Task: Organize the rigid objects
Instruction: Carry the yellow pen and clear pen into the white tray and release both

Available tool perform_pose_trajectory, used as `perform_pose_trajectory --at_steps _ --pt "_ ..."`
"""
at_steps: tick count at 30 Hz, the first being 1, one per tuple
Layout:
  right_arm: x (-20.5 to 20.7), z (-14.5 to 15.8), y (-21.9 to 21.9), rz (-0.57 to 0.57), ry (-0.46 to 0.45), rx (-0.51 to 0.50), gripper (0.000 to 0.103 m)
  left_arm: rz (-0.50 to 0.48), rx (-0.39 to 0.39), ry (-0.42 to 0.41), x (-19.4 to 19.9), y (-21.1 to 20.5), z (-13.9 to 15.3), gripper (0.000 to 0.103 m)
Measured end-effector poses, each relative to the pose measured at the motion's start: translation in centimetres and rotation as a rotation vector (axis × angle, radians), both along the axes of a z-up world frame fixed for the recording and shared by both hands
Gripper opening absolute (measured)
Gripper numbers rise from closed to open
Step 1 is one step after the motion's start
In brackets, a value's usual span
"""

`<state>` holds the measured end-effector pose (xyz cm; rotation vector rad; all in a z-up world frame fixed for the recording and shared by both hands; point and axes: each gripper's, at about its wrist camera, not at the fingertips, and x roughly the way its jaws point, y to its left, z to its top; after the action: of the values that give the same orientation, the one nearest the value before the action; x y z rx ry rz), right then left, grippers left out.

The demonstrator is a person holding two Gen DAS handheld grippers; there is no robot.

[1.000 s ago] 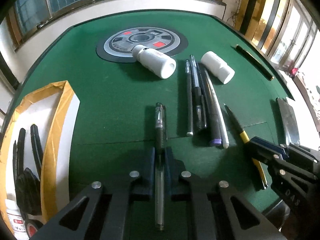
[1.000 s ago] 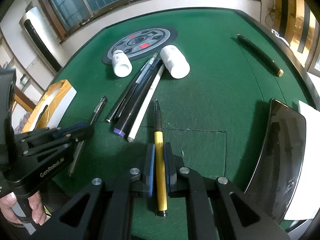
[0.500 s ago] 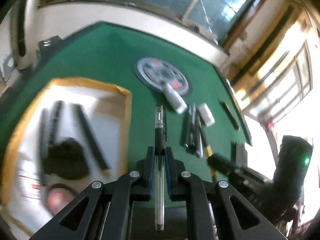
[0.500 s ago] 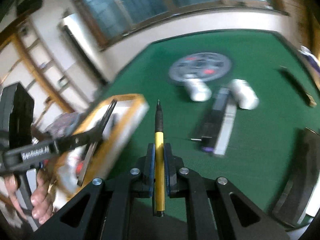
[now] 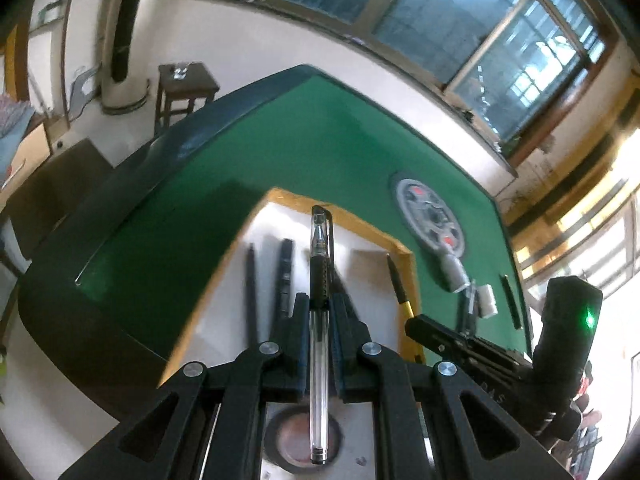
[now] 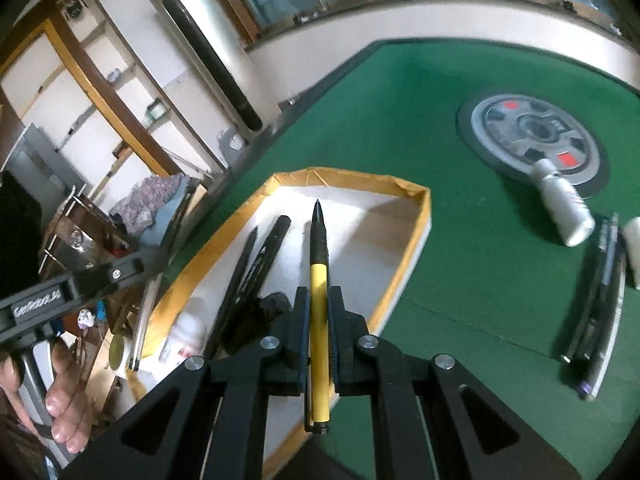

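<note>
My left gripper (image 5: 319,308) is shut on a clear pen with a black grip (image 5: 319,280) and holds it above the white box with a yellow rim (image 5: 352,224). My right gripper (image 6: 319,300) is shut on a yellow and black pen (image 6: 319,280), also above the box (image 6: 424,216), near its right wall. Two dark pens (image 6: 260,264) lie in the box. In the left wrist view the right gripper (image 5: 448,336) and its yellow pen (image 5: 402,294) show at the box's right edge. More pens (image 6: 600,300) lie on the green table (image 6: 400,100).
Two white bottles (image 6: 564,204) lie by a round grey disc (image 6: 536,132) set in the table. The box also holds a white bottle (image 6: 188,332), a black object (image 6: 260,312) and a round tin (image 5: 300,440). A stool (image 5: 184,88) and shelves (image 6: 100,120) stand beyond the table edge.
Both grippers have lifted their pens off the table and swung left, from over the pen pile to above the box. Both stay shut.
</note>
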<state>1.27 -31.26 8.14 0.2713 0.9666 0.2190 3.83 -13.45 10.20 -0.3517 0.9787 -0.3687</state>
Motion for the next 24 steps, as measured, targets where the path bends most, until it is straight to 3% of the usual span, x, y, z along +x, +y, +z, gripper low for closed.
perform_pose_trajectory --at_steps 11,24 --pt "3.8 -2.4 1.0 -0.008 0.070 -0.061 0.008 -0.030 0.069 0.106 4.0 -0.7 -4.2 0.009" --pt "4.7 -3.0 3.0 0.015 0.071 -0.207 0.008 -0.049 0.157 0.157 6.1 -1.6 -5.8 0.009"
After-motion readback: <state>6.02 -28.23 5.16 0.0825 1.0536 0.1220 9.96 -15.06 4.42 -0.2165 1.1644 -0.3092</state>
